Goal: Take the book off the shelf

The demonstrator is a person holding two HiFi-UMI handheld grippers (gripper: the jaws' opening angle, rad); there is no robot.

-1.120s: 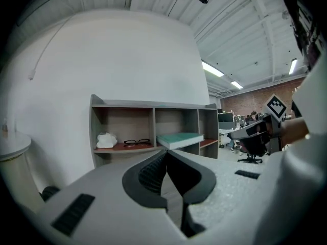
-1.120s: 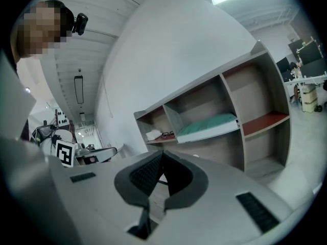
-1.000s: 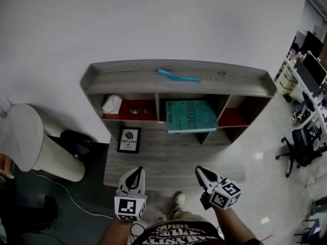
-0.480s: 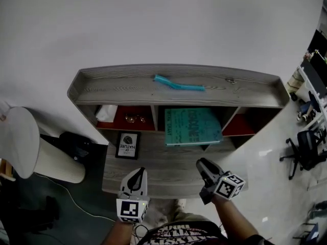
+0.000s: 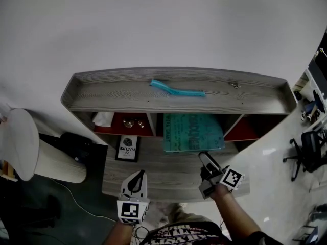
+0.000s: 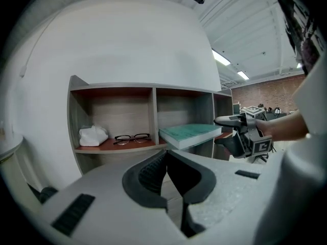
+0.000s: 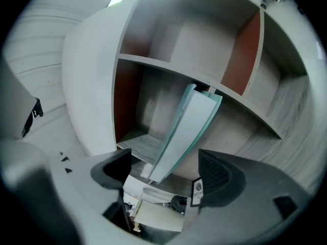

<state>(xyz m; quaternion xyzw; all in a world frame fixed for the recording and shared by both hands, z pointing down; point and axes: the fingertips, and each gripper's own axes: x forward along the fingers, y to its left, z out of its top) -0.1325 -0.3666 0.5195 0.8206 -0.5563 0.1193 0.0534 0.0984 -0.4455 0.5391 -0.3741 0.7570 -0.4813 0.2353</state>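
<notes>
Here is the thin teal paperback book (image 5: 193,132), lying flat in the middle compartment of the grey wood-grain shelf unit (image 5: 102,93), its front edge jutting out past the shelf board. The right tongs (image 5: 206,158) are right at that jutting edge, and their jaws have just been opening: they stand wide apart, one above the book's near right corner and one below it, with the edge between them and neither pad pressing on it. The left tongs (image 5: 136,177) hang lower and to the left, in front of the shelf unit and well apart from the book, jaws together with nothing in them. In the left compartment sit a pair of dark-framed glasses (image 6: 132,137) and a crumpled white tissue (image 6: 93,135) on the red board. A light blue strip (image 5: 176,89) lies on top of the unit, and a small black-framed picture (image 5: 127,147) stands on the lower ledge.
</notes>
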